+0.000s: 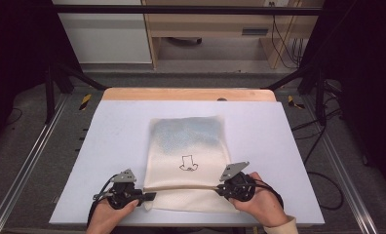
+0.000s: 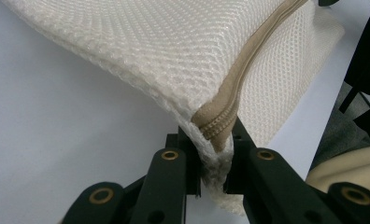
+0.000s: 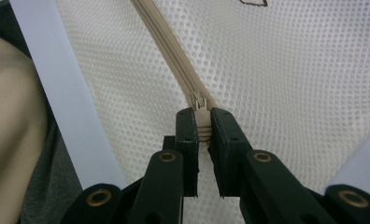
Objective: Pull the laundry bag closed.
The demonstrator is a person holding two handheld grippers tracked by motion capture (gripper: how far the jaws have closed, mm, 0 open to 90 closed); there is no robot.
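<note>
Both claws are clamped: our left claw (image 2: 211, 161) pinches the zipper-end corner of the cream mesh laundry bag (image 1: 188, 146) lying on the pale desk (image 1: 108, 146), right claw (image 3: 202, 140) grips the beige zipper's pull (image 3: 199, 103), so zipping looks closed, release left.

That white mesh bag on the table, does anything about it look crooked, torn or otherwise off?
Nothing looks damaged. The mesh bag lies flat on the table, slightly askew. Its near edge is lifted where the left gripper pinches the zipper's end corner and the right gripper clamps the zipper pull. A bluish item shows through the far half.
</note>
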